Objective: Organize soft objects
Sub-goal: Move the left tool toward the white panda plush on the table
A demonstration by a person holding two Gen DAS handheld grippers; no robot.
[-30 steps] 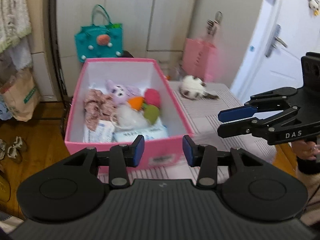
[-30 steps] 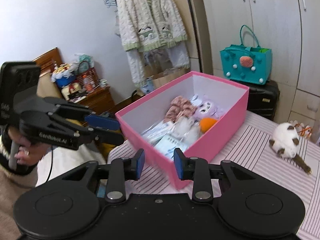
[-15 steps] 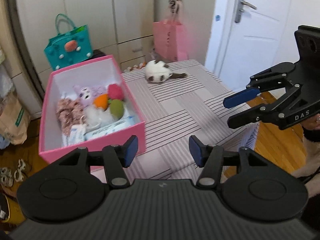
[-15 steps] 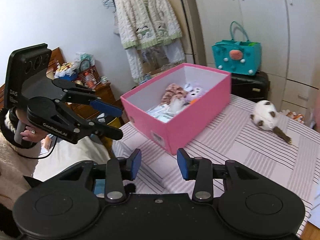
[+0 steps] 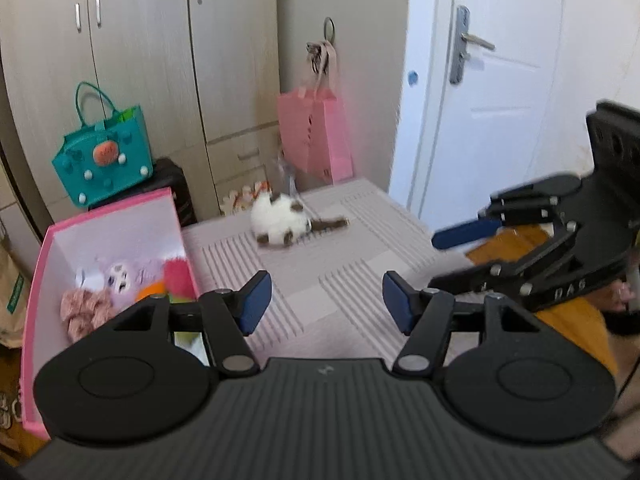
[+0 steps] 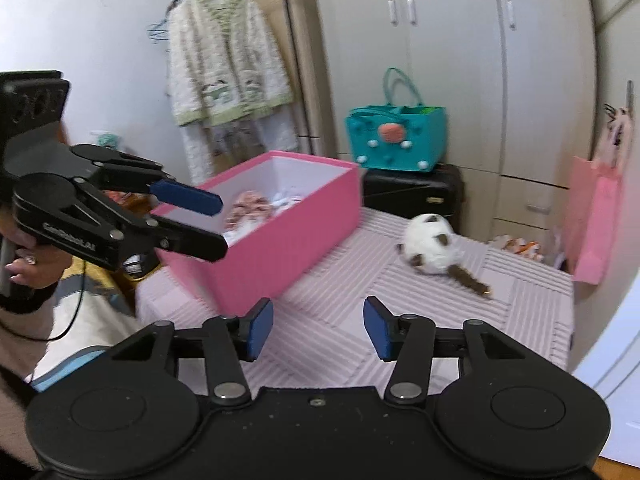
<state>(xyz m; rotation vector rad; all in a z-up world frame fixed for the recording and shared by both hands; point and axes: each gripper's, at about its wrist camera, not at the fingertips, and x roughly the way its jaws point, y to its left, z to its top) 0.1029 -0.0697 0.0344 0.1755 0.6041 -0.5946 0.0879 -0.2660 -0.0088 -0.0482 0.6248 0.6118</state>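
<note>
Bedroom table with one plush cat left out

Beige wardrobes [image 5: 140, 80] and a white door [image 5: 500, 92] back the striped table [image 6: 340, 312]; the pink box [image 6: 280, 236] holds soft toys, the plush cat [image 6: 430, 246] lies apart; left gripper [image 5: 324, 304] and right gripper [image 6: 318, 330] are opening, empty.

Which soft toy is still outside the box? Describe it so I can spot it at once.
Find the striped table, with the pink box on it. Past the box, lying alone on the cloth, is the plush cat. It is white with brown patches and a brown tail, and is the only toy not in the box.
</note>
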